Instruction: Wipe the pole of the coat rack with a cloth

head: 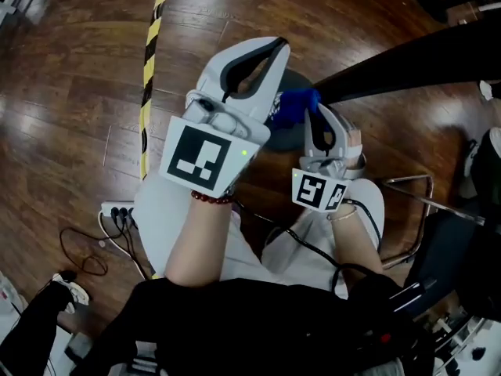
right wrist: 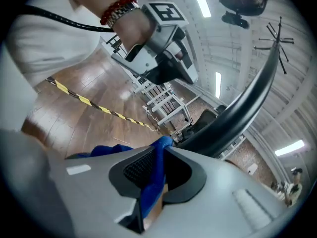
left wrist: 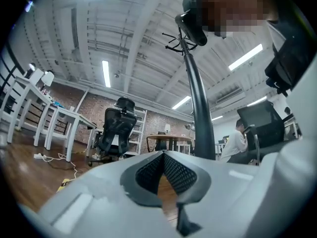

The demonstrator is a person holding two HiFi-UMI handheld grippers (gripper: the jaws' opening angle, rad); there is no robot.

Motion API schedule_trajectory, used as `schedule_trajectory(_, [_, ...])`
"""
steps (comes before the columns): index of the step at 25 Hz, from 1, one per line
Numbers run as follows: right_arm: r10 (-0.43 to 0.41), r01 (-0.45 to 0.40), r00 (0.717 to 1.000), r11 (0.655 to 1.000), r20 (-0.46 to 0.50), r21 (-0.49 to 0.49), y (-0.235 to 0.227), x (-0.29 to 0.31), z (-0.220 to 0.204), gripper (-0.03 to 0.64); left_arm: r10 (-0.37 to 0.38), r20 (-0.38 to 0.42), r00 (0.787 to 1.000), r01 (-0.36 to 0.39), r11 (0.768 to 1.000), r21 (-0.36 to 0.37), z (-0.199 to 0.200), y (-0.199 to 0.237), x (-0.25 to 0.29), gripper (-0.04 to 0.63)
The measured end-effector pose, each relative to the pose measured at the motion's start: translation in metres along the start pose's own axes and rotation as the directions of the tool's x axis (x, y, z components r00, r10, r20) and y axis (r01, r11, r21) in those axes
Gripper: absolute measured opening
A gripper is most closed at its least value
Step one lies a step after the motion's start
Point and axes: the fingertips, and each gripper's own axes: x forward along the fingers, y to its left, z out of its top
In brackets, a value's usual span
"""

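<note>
The black pole (head: 407, 61) of the coat rack runs from the upper right down toward its round grey base (head: 296, 81). My right gripper (head: 313, 110) is shut on a blue cloth (head: 291, 108), which sits against the pole's lower part. In the right gripper view the cloth (right wrist: 152, 182) hangs pinched between the jaws, its top edge beside the pole (right wrist: 247, 108). My left gripper (head: 274, 49) is higher and to the left, shut with nothing in it. In its own view the pole (left wrist: 198, 98) rises just right of the left gripper (left wrist: 163, 155), up to the hooks (left wrist: 181, 41).
A yellow-black tape line (head: 153, 45) crosses the wooden floor. A power strip (head: 117, 210) with cables lies at the left, and a chrome chair frame (head: 415, 202) stands at the right. An office chair (left wrist: 116, 128), white tables (left wrist: 44, 113) and a seated person (left wrist: 237, 143) are farther off.
</note>
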Motion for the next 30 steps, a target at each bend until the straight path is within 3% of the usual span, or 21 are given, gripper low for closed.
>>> schedule_trajectory(3, [0.029, -0.020, 0.998, 0.989, -0.064, 0.145, 0.025, 0.004, -0.028, 0.048, -0.025, 0.029, 0.999, 0.025, 0.999, 0.024, 0.009, -0.010, 0.005, 0.006])
schedule_trajectory(5, [0.074, -0.037, 0.989, 0.960, -0.125, 0.278, 0.043, 0.006, -0.054, 0.048, -0.031, 0.011, 0.999, 0.031, 0.999, 0.045, 0.004, -0.016, 0.008, 0.006])
schedule_trajectory(8, [0.150, -0.045, 0.972, 0.872, -0.180, 0.487, 0.066, 0.011, -0.083, 0.048, -0.009, -0.037, 0.999, 0.011, 0.999, 0.045, -0.006, -0.019, 0.008, 0.006])
schedule_trajectory(11, [0.225, -0.050, 0.953, 0.776, -0.202, 0.629, 0.088, 0.025, -0.095, 0.048, -0.017, -0.054, 0.998, 0.020, 0.998, 0.057, -0.007, -0.021, 0.007, 0.006])
schedule_trajectory(16, [0.311, -0.010, 0.916, 0.651, -0.254, 0.759, 0.130, 0.042, -0.123, 0.048, -0.038, -0.075, 0.996, 0.043, 0.997, 0.061, -0.018, -0.028, 0.007, 0.006])
schedule_trajectory(20, [0.324, 0.079, 0.889, 0.588, -0.324, 0.805, 0.143, 0.039, -0.144, 0.048, -0.060, -0.083, 0.995, 0.065, 0.996, 0.058, -0.024, -0.032, 0.005, 0.006])
schedule_trajectory(21, [0.326, 0.130, 0.876, 0.551, -0.356, 0.824, 0.146, 0.035, -0.156, 0.046, -0.063, -0.079, 0.995, 0.067, 0.996, 0.054, -0.023, -0.031, 0.003, 0.006])
schedule_trajectory(23, [0.332, 0.219, 0.863, 0.432, -0.380, 0.875, 0.148, 0.025, -0.180, 0.046, -0.061, -0.070, 0.996, 0.063, 0.997, 0.032, -0.022, -0.032, -0.001, 0.006])
schedule_trajectory(26, [0.306, 0.229, 0.903, 0.252, -0.302, 0.940, 0.135, 0.027, -0.189, 0.046, -0.101, -0.078, 0.992, 0.102, 0.995, 0.015, -0.020, -0.041, -0.004, 0.006])
schedule_trajectory(27, [0.286, 0.230, 0.918, 0.181, -0.275, 0.956, 0.129, 0.032, -0.188, 0.046, -0.122, -0.082, 0.989, 0.124, 0.992, 0.022, -0.020, -0.044, -0.002, 0.006])
schedule_trajectory(30, [0.228, 0.225, 0.953, -0.089, -0.200, 0.970, 0.118, 0.039, -0.188, 0.044, -0.140, -0.111, 0.984, 0.148, 0.987, 0.063, -0.024, -0.052, 0.005, 0.006])
